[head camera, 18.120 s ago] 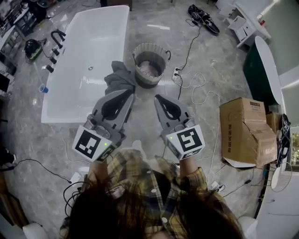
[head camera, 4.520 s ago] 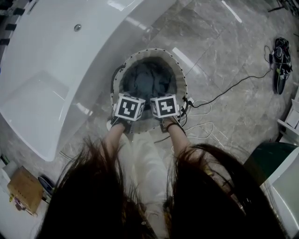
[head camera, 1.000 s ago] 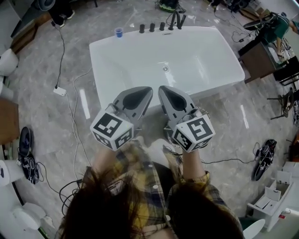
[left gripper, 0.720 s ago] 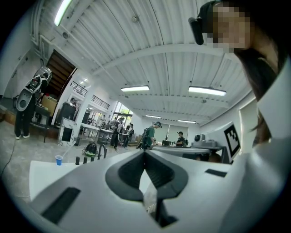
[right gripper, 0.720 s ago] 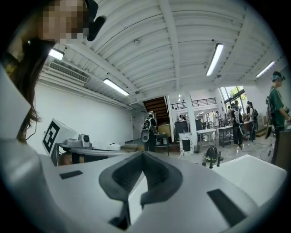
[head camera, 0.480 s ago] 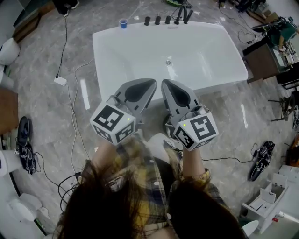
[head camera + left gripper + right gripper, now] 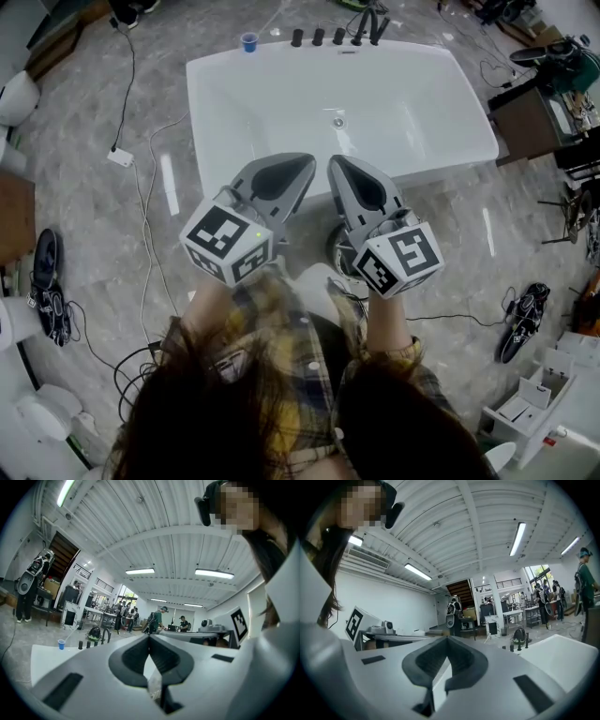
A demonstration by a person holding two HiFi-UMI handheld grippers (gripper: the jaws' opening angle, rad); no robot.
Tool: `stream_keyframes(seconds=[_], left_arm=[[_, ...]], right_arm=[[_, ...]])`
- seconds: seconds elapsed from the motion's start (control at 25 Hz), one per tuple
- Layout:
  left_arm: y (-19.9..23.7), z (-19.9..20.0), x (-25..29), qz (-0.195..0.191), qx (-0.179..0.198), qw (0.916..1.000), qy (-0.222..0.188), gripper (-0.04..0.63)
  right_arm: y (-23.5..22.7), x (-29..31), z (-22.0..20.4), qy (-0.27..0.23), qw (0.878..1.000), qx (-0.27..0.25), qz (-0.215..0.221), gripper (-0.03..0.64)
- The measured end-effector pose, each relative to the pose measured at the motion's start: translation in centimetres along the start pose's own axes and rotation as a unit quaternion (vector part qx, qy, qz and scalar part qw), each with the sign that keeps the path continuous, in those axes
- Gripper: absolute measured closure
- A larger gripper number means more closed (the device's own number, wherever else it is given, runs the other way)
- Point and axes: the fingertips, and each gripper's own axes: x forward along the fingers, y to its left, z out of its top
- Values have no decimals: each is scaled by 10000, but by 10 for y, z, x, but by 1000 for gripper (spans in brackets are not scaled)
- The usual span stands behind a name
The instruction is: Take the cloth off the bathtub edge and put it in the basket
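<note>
Tub [image 7: 281, 103] ahead, basin open, knobs [image 7: 318, 37] at far rim, adapter [image 7: 119, 157] floor L

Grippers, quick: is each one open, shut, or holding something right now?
Left gripper: shut, with nothing between its jaws.
Right gripper: shut, with nothing between its jaws.

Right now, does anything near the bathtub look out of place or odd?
A small blue cup stands beside the taps at the bathtub's far end, and loose cables trail over the floor; nothing looks spilled.
</note>
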Motion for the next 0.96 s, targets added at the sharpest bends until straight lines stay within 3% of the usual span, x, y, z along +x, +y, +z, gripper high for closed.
stream_keyframes(seconds=[0.52, 0.96], left_arm=[[4, 10, 1, -85, 150, 9999, 4, 577], [19, 40, -10, 100, 644, 9978, -153, 577]], right_arm=[[-2, 0, 0, 35, 10000, -89, -11, 601], [-2, 8, 20, -169, 9995, -268, 53, 601]])
